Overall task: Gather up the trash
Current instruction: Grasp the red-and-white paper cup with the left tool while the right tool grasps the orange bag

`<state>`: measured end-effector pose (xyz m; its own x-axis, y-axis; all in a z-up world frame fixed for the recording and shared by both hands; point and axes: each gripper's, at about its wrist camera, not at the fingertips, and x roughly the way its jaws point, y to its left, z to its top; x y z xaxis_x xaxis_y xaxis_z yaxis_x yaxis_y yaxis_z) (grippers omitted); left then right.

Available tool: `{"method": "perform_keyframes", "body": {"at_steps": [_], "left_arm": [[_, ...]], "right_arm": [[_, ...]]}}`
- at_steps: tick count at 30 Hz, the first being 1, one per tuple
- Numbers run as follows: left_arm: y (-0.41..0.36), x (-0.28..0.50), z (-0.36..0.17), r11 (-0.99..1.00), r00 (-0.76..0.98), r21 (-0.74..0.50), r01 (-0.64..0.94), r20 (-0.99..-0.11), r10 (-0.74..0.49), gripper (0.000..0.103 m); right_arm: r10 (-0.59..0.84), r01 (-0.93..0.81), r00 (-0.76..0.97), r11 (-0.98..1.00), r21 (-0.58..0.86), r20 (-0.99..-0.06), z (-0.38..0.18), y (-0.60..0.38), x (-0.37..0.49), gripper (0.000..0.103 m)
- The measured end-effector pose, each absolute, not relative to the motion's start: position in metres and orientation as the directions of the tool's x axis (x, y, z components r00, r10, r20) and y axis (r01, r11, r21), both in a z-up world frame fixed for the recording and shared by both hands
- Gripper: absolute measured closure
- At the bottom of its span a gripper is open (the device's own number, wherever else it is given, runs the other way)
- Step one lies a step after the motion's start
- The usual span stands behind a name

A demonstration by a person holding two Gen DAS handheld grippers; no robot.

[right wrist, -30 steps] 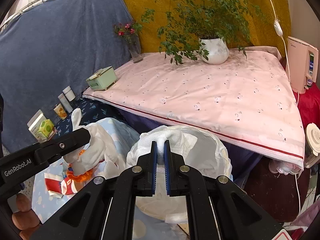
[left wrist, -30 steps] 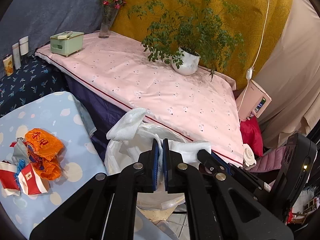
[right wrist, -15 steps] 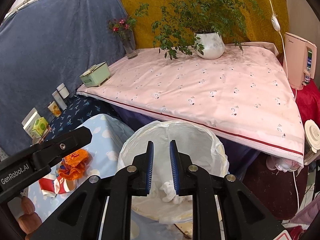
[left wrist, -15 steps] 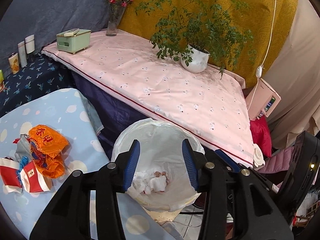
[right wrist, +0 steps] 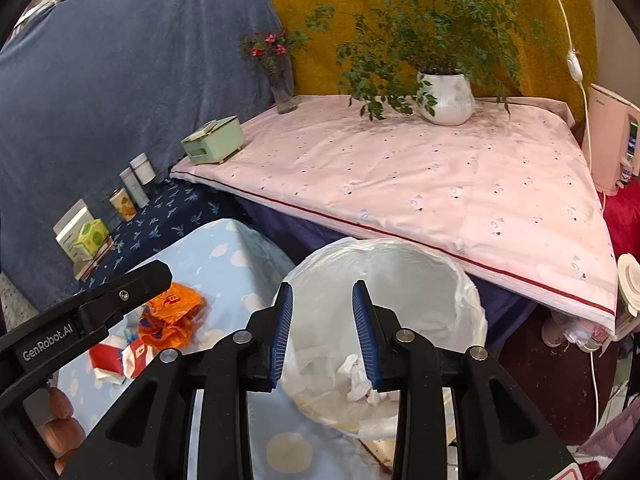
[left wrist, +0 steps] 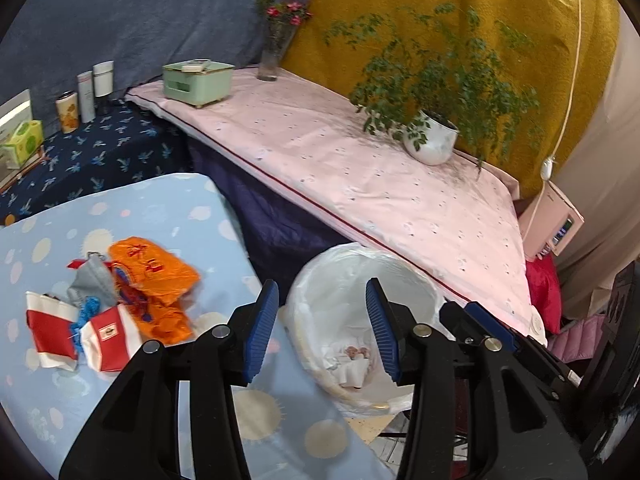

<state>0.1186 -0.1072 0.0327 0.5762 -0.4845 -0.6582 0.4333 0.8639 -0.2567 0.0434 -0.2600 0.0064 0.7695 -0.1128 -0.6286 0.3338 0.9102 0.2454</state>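
Left gripper (left wrist: 322, 324) first: we see its blue-padded jaws spreading wider with nothing between them, poised above the gap where the pale blue dotted table (left wrist: 168, 208) meets the trash bin (left wrist: 404, 276). We look straight into the bin: a white plastic liner is folded over its rim, and at the bottom lie crumpled white tissues (left wrist: 348, 364) with a small pinkish scrap among them. Left of the gripper, on the table, we spot a cluster of litter, namely an orange wrapper (left wrist: 154, 272), a grey pouch (left wrist: 92, 284) and torn red-and-white packets (left wrist: 80, 328). Beyond, on the pink-covered bench (left wrist: 360, 184), sit a mint green box (left wrist: 198, 82), a glass vase of flowers (left wrist: 276, 50) and a white pot with a leafy plant (left wrist: 432, 142).

Over to the right wrist view: the right gripper (right wrist: 323, 328) is also parting its jaws, empty, right over the bin's (right wrist: 472, 300) mouth. We see white crumpled tissue (right wrist: 358, 380) lying deep in the liner. To the left, the left gripper's black finger (right wrist: 100, 304) reaches across above the litter, and the orange wrapper (right wrist: 172, 312) shows beneath it.
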Motion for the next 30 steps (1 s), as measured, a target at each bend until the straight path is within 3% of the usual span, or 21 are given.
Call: {"method": "perform_keyframes", "body": {"at_steps": [5,10,16,18,30], "left_arm": [[-0.07,0.12,0.032,0.9,0.627,-0.245,0.361,-0.651,-0.428,0.043],[-0.028,0.125,0.025,0.928,0.654,-0.247,0.279,-0.659,-0.373,0.04],[0.026,0.128,0.01,0.96,0.681,-0.213,0.183,-0.677,-0.279,0.036],[0.044,0.129,0.003,0.97,0.687,-0.196,0.146,-0.685,-0.242,0.029],[0.126,0.142,-0.045,0.984,0.642,-0.176,-0.009,-0.755,-0.129,0.028]], "right_arm": [[-0.089,0.296,0.774,0.926,0.234,-0.627,0.008,-0.238,0.048,0.065],[-0.054,0.249,0.773,0.942,0.225,-0.632,0.008,-0.21,0.056,0.064],[-0.019,0.193,0.772,0.959,0.206,-0.636,0.007,-0.175,0.066,0.054],[-0.006,0.173,0.768,0.965,0.197,-0.641,0.005,-0.163,0.07,0.054],[0.071,0.068,0.724,0.982,0.174,-0.686,-0.017,-0.1,0.104,0.054]]}}
